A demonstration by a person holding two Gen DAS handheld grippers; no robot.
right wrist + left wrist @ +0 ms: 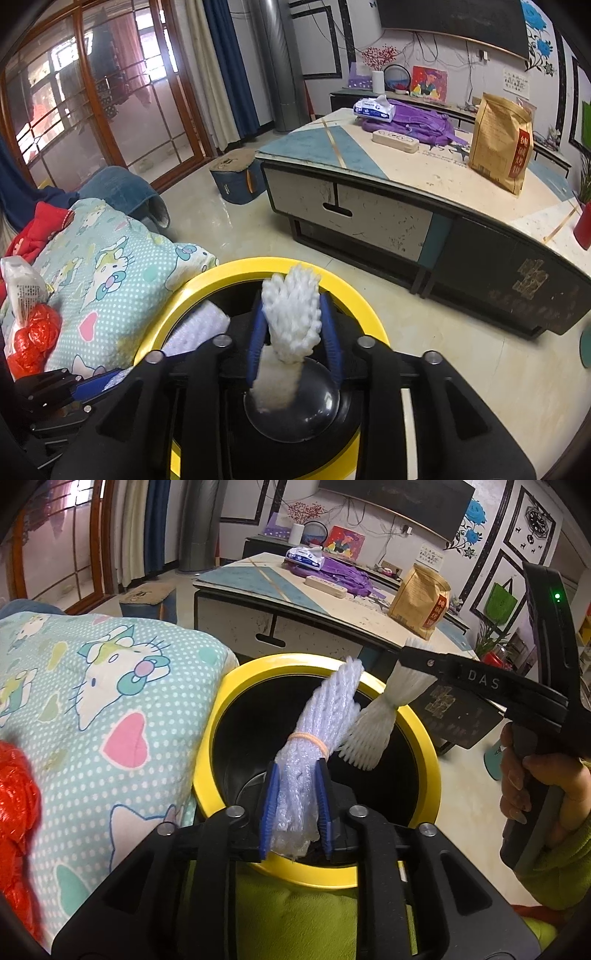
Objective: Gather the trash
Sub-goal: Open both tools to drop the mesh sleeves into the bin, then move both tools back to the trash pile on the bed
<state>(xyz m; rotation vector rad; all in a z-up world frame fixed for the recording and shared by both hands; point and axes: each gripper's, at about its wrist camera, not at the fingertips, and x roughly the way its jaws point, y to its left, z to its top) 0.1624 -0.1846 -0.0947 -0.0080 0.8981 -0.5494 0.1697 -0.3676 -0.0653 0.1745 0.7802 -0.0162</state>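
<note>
1. Your left tongs (293, 805) hung over the yellow-rimmed bin (207, 775), with a bluish foam net (317, 731) standing between the blue pads (266, 805).
2. That net, bound by an orange band, leaned up and across the bin mouth; both pads lay right against its lower end, so the left tongs gripped it, though not tightly.
3. Your right tongs (293, 332) were above the same bin, seen from the left camera reaching in from the right, with your hand (532, 779) on the grip.
4. A white foam net (291, 317) sat between the right pads (256, 339); a gap showed on each side of it, so the right tongs stood open around it.
5. In the left view the white net (373, 723) hung down from the right tongs into the bin mouth, just beside the bluish one.
6. A cartoon-print quilt (103, 701) pressed against the bin's left rim, with a red bag (18, 797) at its edge.
7. The table (369, 162) behind carried a brown sack (502, 144), tissues and a purple cloth.
</note>
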